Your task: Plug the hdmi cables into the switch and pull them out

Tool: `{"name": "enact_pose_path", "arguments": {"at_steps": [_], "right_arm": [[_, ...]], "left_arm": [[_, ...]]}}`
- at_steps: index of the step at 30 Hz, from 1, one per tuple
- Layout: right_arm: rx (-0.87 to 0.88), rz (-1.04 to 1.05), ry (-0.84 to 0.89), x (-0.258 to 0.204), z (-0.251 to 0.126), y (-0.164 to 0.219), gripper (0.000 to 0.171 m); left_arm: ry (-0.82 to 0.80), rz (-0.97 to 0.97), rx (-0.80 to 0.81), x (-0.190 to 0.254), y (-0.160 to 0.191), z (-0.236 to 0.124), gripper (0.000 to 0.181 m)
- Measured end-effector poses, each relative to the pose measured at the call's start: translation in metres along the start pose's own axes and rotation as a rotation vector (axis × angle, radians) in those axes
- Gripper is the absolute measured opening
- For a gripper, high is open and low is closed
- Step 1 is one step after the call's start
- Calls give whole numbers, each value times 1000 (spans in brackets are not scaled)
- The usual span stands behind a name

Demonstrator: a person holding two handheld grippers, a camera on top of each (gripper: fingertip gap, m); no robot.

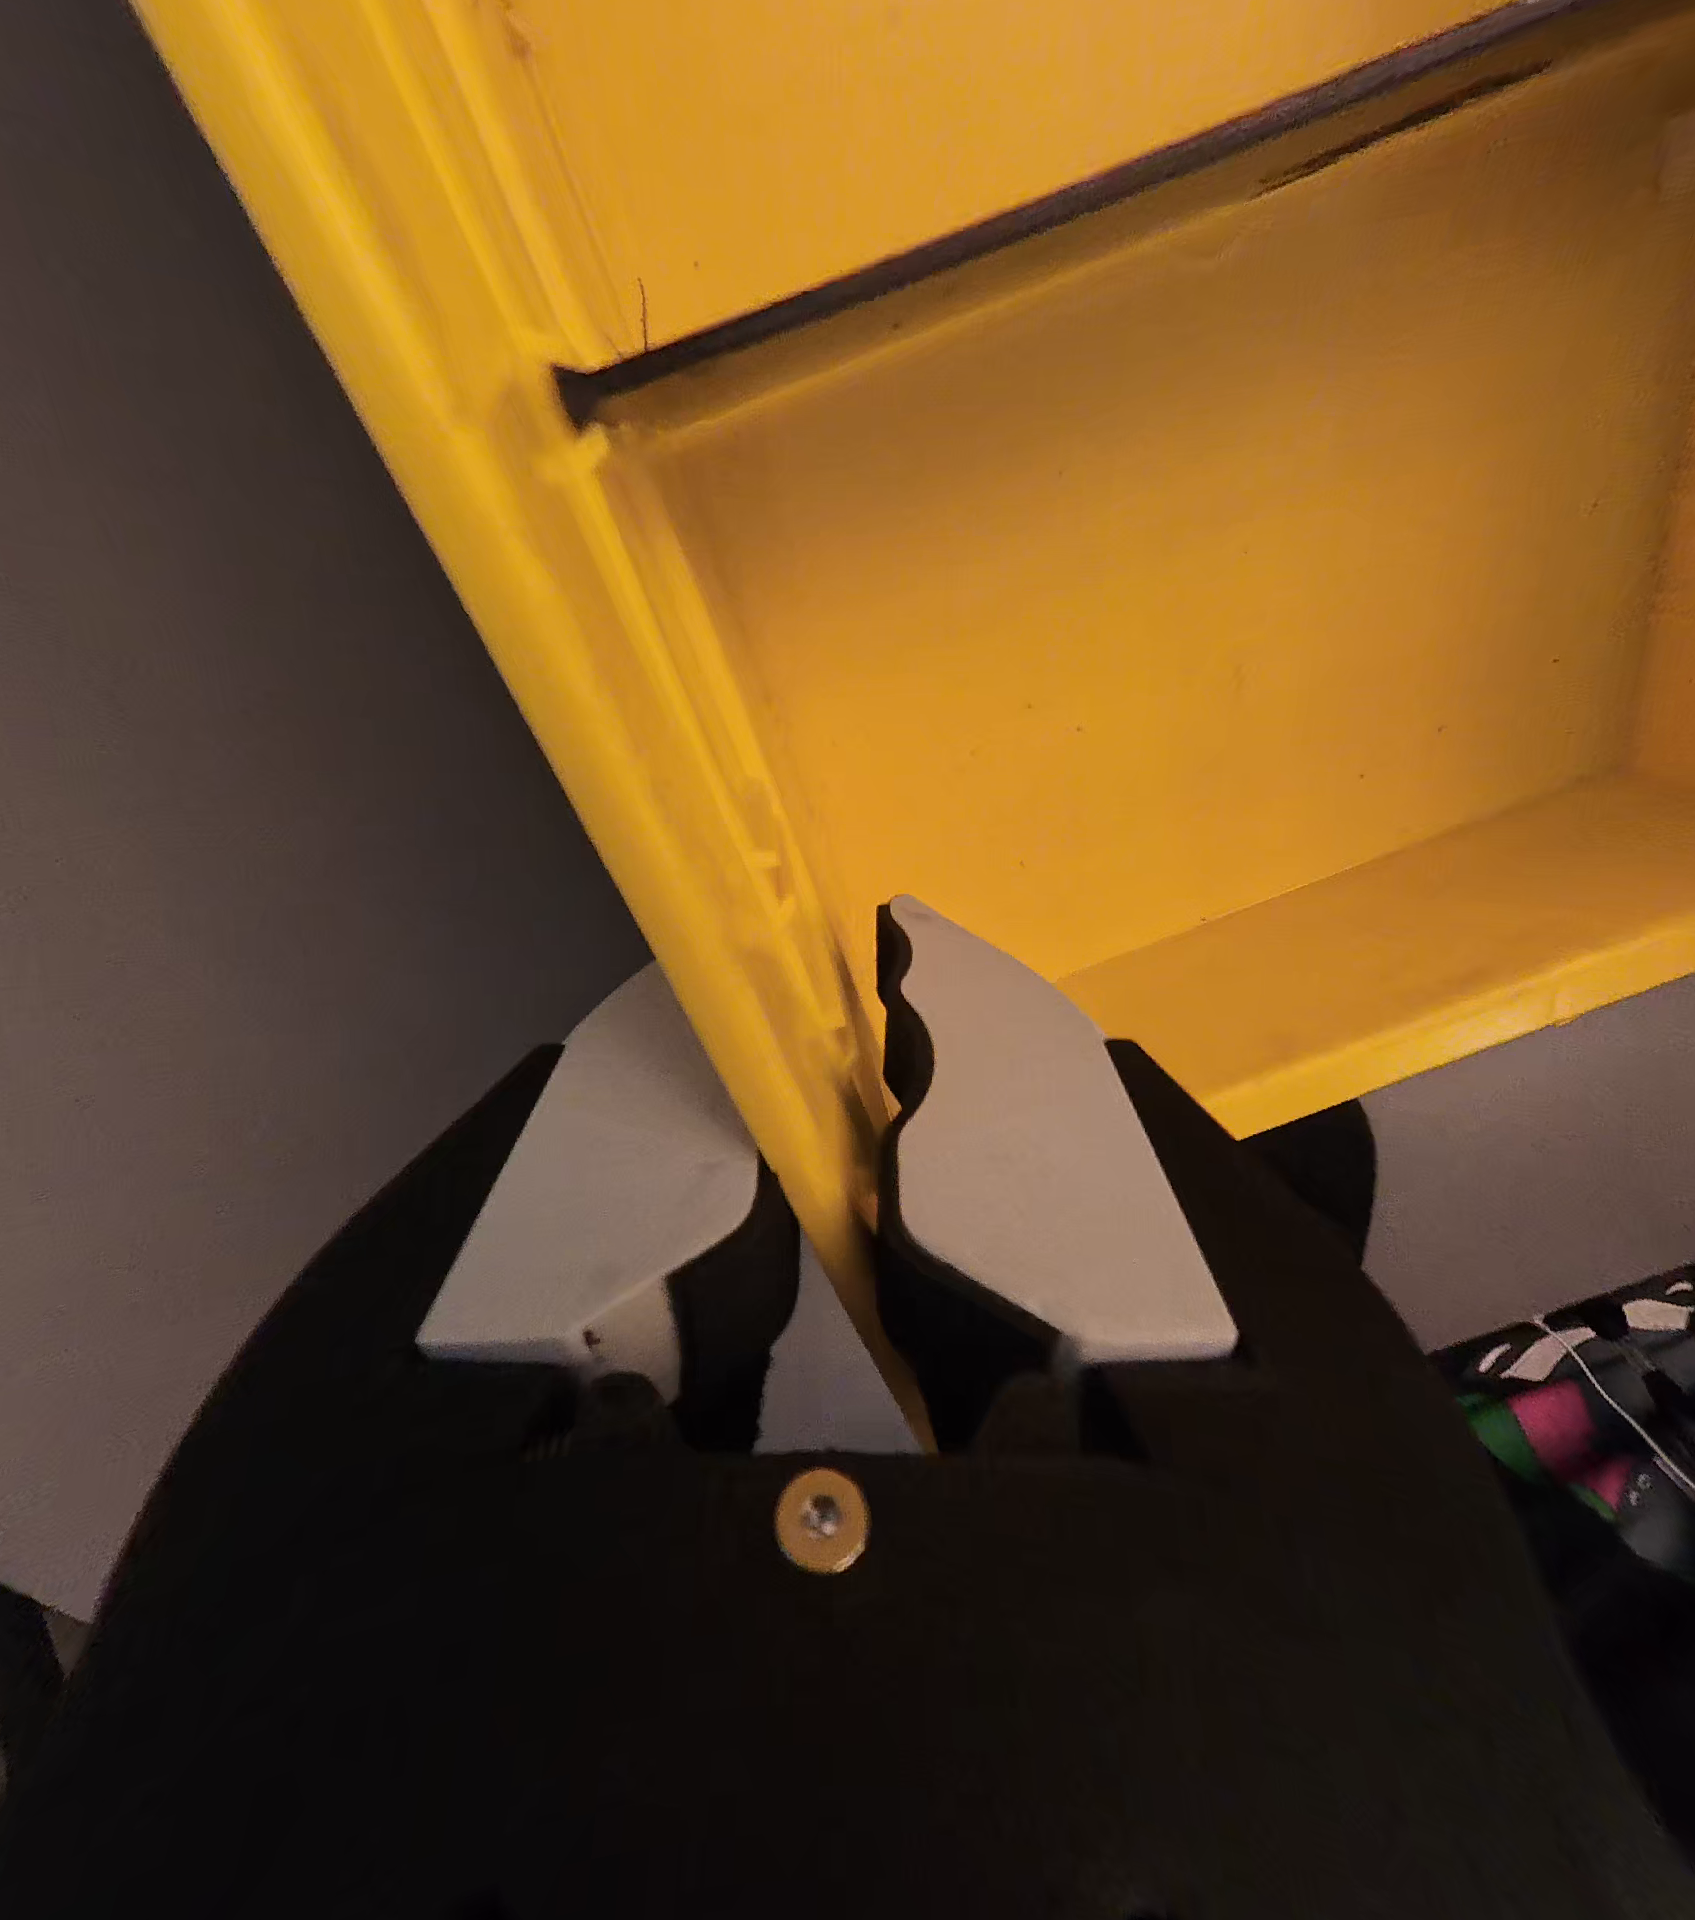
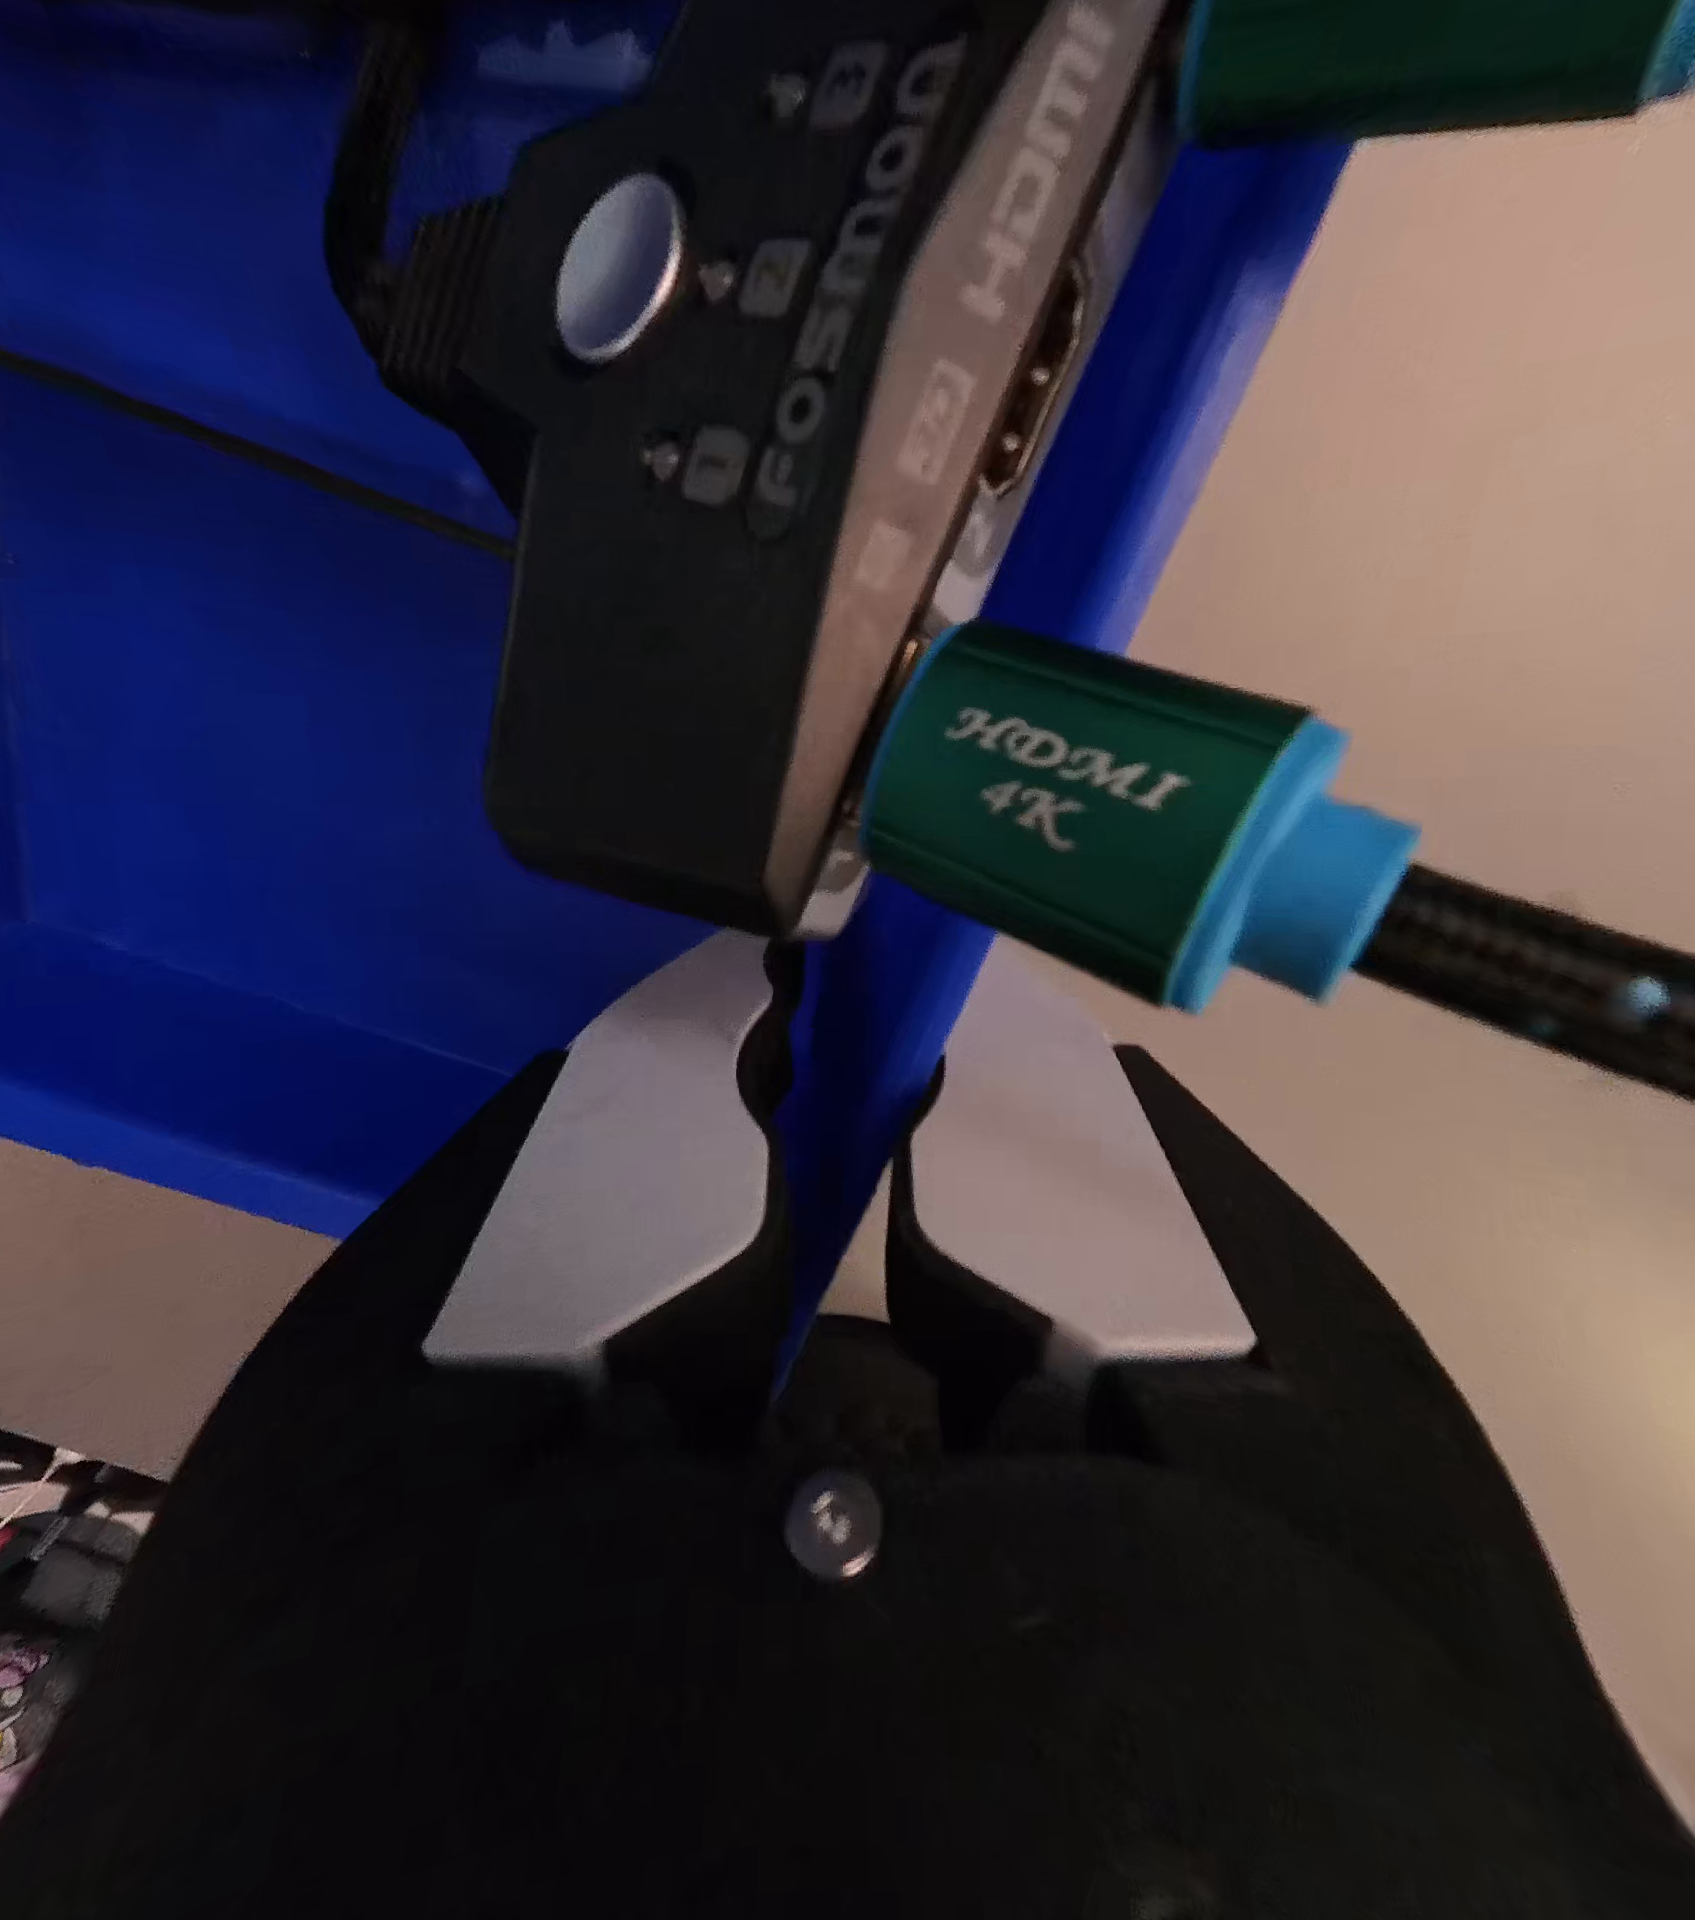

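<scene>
Here the largest thing is a yellow bin (image 1: 1186, 644), seen in the left wrist view; it is tilted, its side wall running from upper left down to the lower middle. The left gripper (image 1: 848, 1039) is closed on that wall, one pale finger on each side, and the outer finger is partly hidden behind it. The top and right of the bin are cut off.

In the right wrist view a blue bin (image 2: 199, 727) fills the left part, and the right gripper (image 2: 853, 1049) pinches its wall in the same way. The black switch (image 2: 677, 582) rests at the bin's rim, its long axis going from lower left to upper right, its port side facing right. A green plug (image 2: 1071, 821) with a light blue collar sits in the lowest port, its long axis pointing to the right and slightly down, and its black braided cable (image 2: 1570, 987) leaves at the right edge. The middle port (image 2: 1035, 384) is open. A second green plug (image 2: 1425, 62) is at the top, mostly cut off, so I cannot tell whether it is fully seated. This view is a little blurred.
</scene>
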State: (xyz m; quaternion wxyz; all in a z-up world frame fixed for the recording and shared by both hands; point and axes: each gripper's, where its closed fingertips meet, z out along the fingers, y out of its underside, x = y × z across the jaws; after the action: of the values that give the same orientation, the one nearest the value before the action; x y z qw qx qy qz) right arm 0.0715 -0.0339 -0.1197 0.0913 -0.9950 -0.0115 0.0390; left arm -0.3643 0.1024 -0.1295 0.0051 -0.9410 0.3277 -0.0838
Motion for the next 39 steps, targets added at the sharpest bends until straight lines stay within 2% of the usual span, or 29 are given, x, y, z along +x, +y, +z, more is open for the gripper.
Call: {"name": "enact_pose_path", "arguments": {"at_steps": [1, 3, 5, 6, 8, 10, 12, 13, 15, 16, 18, 20, 23, 27, 34, 39], "right_arm": [[12, -1, -4, 1, -3, -1, 16], [48, 18, -18, 7, -15, -2, 30], [101, 51, -38, 12, -34, 1, 30], [136, 62, -34, 15, -46, 3, 36], [240, 92, 8, 19, -73, 6, 35], [425, 59, 83, 12, -107, 1, 36], [700, -62, 74, -26, -146, -16, 37], [839, -149, 23, -56, -164, -23, 38], [1076, -357, -129, -128, -186, -31, 49], [1103, -433, -204, -159, -187, -35, 49], [964, -468, -316, -205, -161, -48, 48], [797, -483, -335, -232, -125, -65, 39], [572, -454, -210, -234, -79, -94, 34], [343, -347, -181, -234, -48, -105, 36], [116, -250, -143, -233, -11, -93, 41], [102, -149, -201, -253, 0, -106, 39]], "left_arm": [[6, 8, -10, 4, 1, 0, 11], [18, 18, -30, 10, 3, 1, 12], [39, 28, -46, 16, 5, 2, 13], [50, 38, -52, 19, 6, 2, 14], [74, 54, -51, 22, 7, 2, 17], [118, 55, -47, 26, 9, 1, 22], [165, 45, -43, 29, 12, -2, 25], [179, 37, -31, 29, 13, -5, 23], [201, 24, 18, 29, 13, -14, 23], [206, 22, 48, 29, 12, -20, 22], [207, 29, 119, 29, 12, -33, 21], [202, 33, 195, 27, 12, -48, 20], [190, 38, 261, 25, 14, -63, 20], [201, 61, 307, 25, 15, -72, 19], [222, 88, 351, 26, 13, -80, 19], [230, 129, 394, 33, 8, -89, 18]]}}
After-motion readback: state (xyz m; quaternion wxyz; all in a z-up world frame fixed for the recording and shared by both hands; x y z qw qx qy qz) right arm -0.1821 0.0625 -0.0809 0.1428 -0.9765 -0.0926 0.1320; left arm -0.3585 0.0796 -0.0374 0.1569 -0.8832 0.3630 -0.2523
